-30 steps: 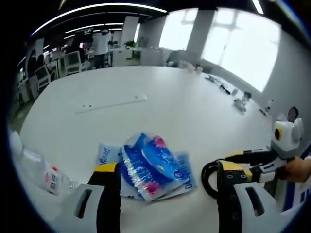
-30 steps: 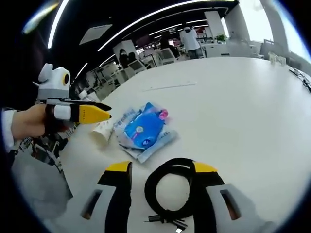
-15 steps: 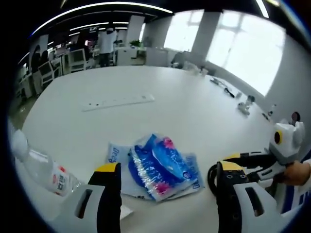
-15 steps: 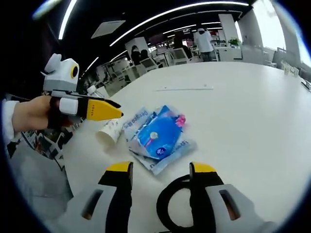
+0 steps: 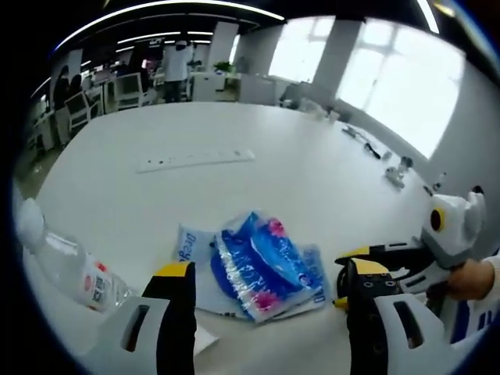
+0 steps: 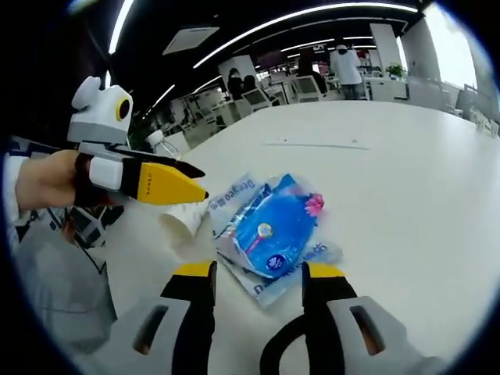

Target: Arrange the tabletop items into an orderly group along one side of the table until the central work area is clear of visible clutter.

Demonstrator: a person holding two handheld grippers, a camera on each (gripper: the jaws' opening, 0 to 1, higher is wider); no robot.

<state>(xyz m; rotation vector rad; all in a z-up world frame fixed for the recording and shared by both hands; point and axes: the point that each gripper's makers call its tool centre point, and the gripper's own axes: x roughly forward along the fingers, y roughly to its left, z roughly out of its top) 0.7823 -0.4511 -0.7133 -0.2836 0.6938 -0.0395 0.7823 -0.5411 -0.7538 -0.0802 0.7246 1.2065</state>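
A pile of blue and white plastic packets [image 5: 262, 262] [image 6: 273, 230] lies on the white table [image 5: 297, 172], just ahead of both grippers. My left gripper [image 5: 269, 285] is open, its jaws either side of the pile's near edge. My right gripper [image 6: 258, 273] is open too; a black cable loop [image 6: 280, 353] lies low between its jaws. The right gripper [image 5: 391, 254] comes into the left gripper view from the right, held by a hand. In the right gripper view the left gripper [image 6: 168, 184] hovers above a paper cup [image 6: 183, 220] lying on its side beside the packets.
A clear water bottle [image 5: 70, 266] lies at the left table edge. A long white power strip [image 5: 195, 160] [image 6: 312, 144] sits farther out on the table. Small items [image 5: 394, 168] stand near the far right edge. Desks and chairs stand beyond the table.
The right gripper has moved closer to the packets, and the cable loop has slid to the bottom of its view. The left gripper view has shifted slightly; the packets have not moved.
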